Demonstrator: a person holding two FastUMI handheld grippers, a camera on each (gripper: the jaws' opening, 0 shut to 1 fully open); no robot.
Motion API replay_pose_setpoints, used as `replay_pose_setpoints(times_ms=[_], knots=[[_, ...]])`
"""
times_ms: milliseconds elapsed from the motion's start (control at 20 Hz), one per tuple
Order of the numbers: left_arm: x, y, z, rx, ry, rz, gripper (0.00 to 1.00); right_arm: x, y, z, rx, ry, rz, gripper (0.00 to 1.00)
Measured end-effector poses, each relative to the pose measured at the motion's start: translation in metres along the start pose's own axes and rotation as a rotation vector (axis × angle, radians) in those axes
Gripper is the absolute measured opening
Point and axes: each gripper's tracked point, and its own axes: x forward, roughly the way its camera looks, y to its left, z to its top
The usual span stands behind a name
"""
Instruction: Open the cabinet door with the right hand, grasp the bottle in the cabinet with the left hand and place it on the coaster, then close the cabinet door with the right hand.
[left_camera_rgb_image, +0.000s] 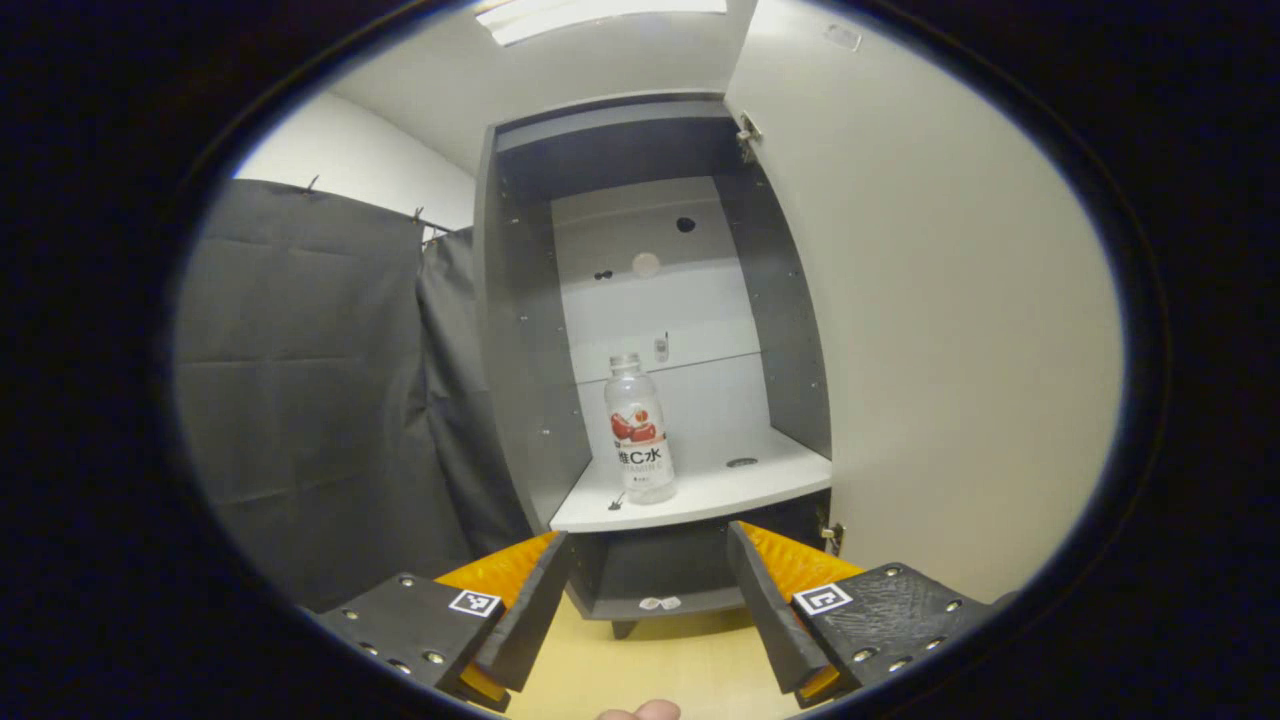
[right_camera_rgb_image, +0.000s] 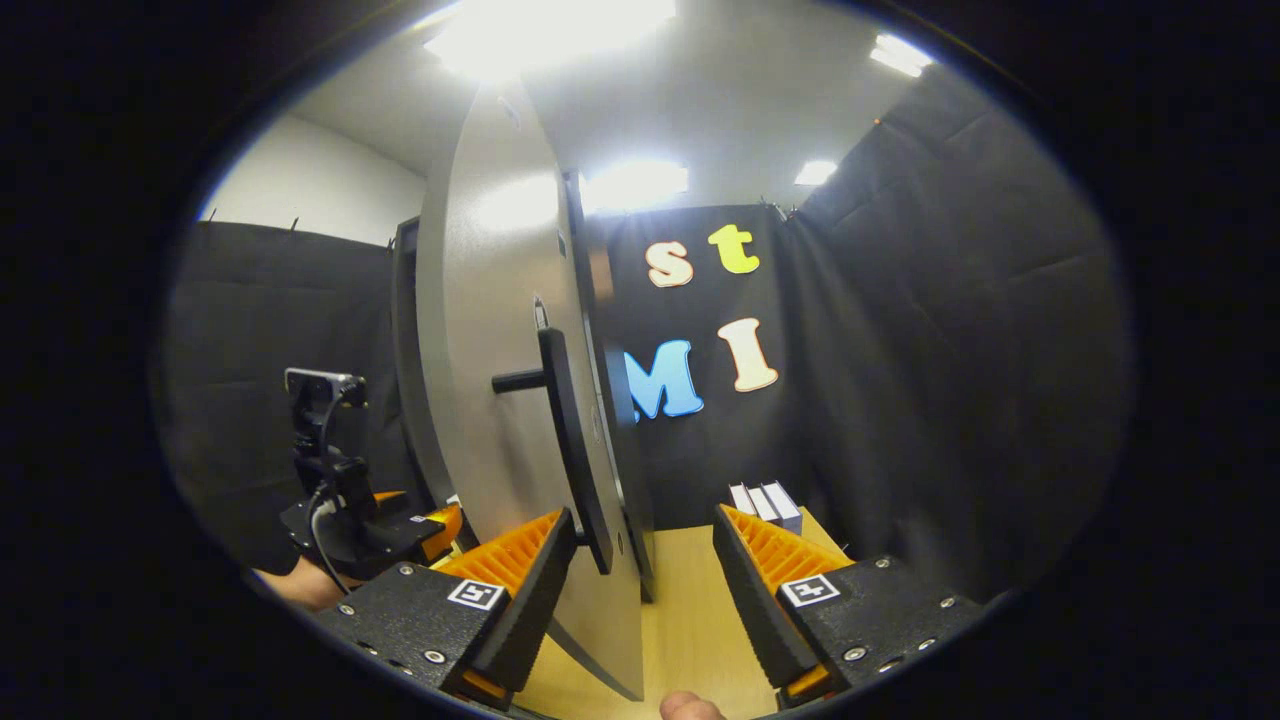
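— Where was the bottle (left_camera_rgb_image: 640, 430)?
— Upright on the white shelf (left_camera_rgb_image: 700, 492) inside the cabinet (left_camera_rgb_image: 520, 330), beyond and above the left gripper (left_camera_rgb_image: 648, 585), whose fingers stood apart and empty.
— And the right gripper (right_camera_rgb_image: 645, 575)?
— Fingers apart too, beside the swung-out cabinet door (right_camera_rgb_image: 490, 400), its handle (right_camera_rgb_image: 565, 440) just ahead.

- The right gripper (right_camera_rgb_image: 645, 570) sits at six o'clock with its jaws spread wide and nothing between the pads.
- The cabinet door (right_camera_rgb_image: 480, 380) stands open, seen nearly edge-on, running from twelve o'clock down to six.
- A dark bar handle (right_camera_rgb_image: 570, 450) runs down the door's face, its lower end just beside the near finger (right_camera_rgb_image: 530, 590) at seven o'clock; contact cannot be told.
- The left gripper (right_camera_rgb_image: 350, 520), with a camera mounted on top, is at eight o'clock, left of the door, its jaws hidden.
- A wooden tabletop (right_camera_rgb_image: 690, 600) shows at six o'clock.
- Small white boxes (right_camera_rgb_image: 765, 502) lie at five o'clock by the black cloth wall.
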Motion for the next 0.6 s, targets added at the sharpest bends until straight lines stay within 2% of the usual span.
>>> replay_pose_setpoints(times_ms=[50,100,150,200,250,600], knots=[[0.014,0.001,0.003,0.008,-0.011,-0.007,0.9,0.006,-0.001,-0.002,0.003,-0.001,-0.007,0.91],[0.028,0.001,0.005,0.008,-0.021,-0.015,0.9,0.009,-0.005,-0.005,-0.009,0.006,-0.026,0.92],[0.041,0.001,0.009,0.002,-0.032,-0.024,0.9,0.005,-0.008,-0.005,-0.028,0.012,-0.038,0.93],[0.055,0.003,0.011,-0.004,-0.043,-0.029,0.9,0.004,-0.008,-0.001,-0.039,-0.001,-0.045,0.89],[0.067,0.006,0.015,-0.006,-0.051,-0.028,0.9,0.003,-0.008,-0.001,-0.049,-0.002,-0.054,0.94],[0.15,0.024,0.015,0.007,-0.082,-0.021,0.89,0.003,-0.014,-0.004,-0.111,-0.035,-0.122,0.94]])
